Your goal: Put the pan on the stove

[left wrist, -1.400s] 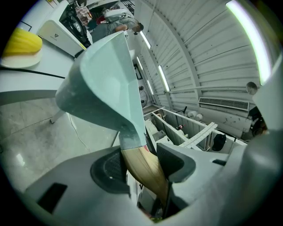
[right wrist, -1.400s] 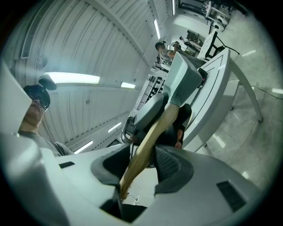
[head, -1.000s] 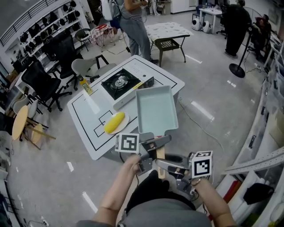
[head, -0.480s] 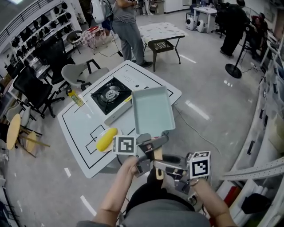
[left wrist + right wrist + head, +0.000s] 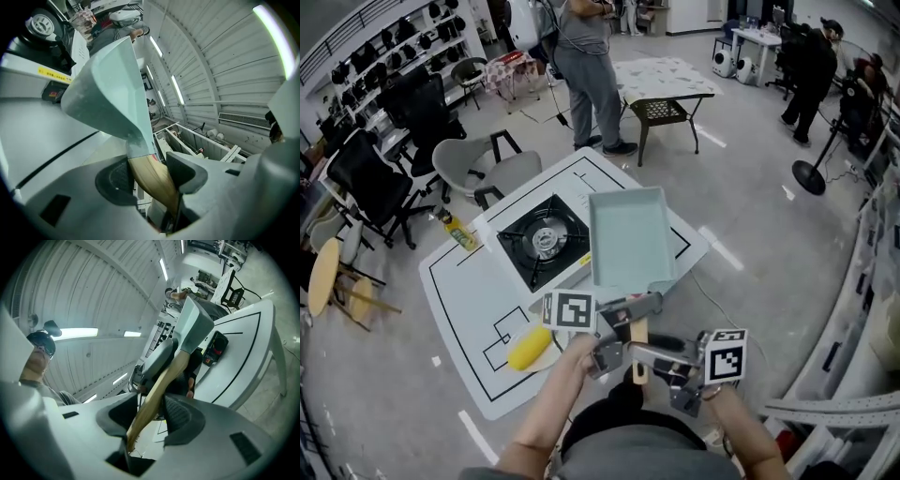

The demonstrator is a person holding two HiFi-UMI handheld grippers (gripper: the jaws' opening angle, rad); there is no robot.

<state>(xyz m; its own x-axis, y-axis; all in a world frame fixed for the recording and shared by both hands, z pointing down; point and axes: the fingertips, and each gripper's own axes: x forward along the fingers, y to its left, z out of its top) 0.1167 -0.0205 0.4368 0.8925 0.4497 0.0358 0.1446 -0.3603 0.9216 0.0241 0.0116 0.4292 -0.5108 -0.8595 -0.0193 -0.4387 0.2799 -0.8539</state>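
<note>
Open workshop hall with a glossy grey floor: office chairs on the left, a person standing beyond the low white table, a patterned side table further back, a floor fan off to the right. On the white table, black marked lines, a black-topped stove toward the far edge, and a yellow piece of food by the near edge, close to the left hand.

Stands closer to the table than a second ago. Brings the stove down the head view and level with the pan, instead of well ahead and to the left of it as before. Carries the pan in the air, roughly flat: pale teal, rectangular, empty, above the table's right-hand part, between the stove and the right corner. Shows its left wall overlapping the stove's right side in the head view; above the burner yet or only beside it, hard to tell from this angle. Not yet set down.

Pinches the wooden handle twice over: left gripper clamped nearer the pan, right gripper clamped nearer the handle's end, pads pressed on the wood in both gripper views. Same double grip as a second ago.

Seemingly near the end of the carry. Probably needs only a short shift left to centre the pan over the burner, then a level lowering onto the supports.
</note>
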